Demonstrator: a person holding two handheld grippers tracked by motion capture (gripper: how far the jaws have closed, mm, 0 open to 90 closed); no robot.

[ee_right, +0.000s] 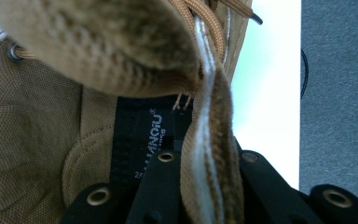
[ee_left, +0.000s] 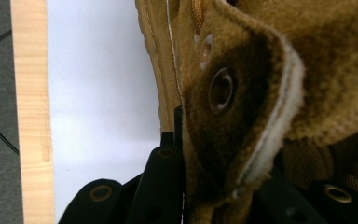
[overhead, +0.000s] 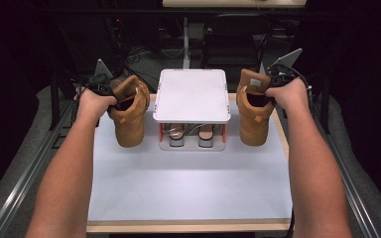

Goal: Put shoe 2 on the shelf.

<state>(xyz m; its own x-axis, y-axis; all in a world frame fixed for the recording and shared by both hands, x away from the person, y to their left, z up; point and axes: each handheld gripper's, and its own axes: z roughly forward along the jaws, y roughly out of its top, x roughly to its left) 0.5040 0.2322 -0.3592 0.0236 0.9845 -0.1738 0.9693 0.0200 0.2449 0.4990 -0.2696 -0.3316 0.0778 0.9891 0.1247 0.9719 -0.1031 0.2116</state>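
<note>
Nearest to the person, two bare forearms reach up from the bottom edge of the high view over a white table top (overhead: 188, 188) with a pale wooden rim. Farther along, the left hand (overhead: 93, 103) grips the left gripper (overhead: 110, 93), whose black jaws are pinched tight on the upper collar of the left boot (overhead: 130, 111), a tan suede ankle boot that hangs toe-down near the table's left side. In the left gripper view the same boot (ee_left: 242, 107) sits right against the camera: one jaw lies on the outside of the collar and the other behind it, with the suede flap and its metal eyelets squeezed between them. On the other side the right hand (overhead: 288, 95) carries the right gripper (overhead: 274, 82), its jaws likewise clamped on the collar edge of the right boot (overhead: 254, 111), which also hangs toe-down, near the table's right side. In the right gripper view the boot's collar edge (ee_right: 209, 154) runs up between the two jaws, the woven lining and a black label showing to the left. Between the two boots, and apart from both, stands a white shoe box (overhead: 192, 94) with a flat lid and red corner posts; through its open front a pair of shoes (overhead: 191, 135) shows inside. Beyond the table the room is dark.
</note>
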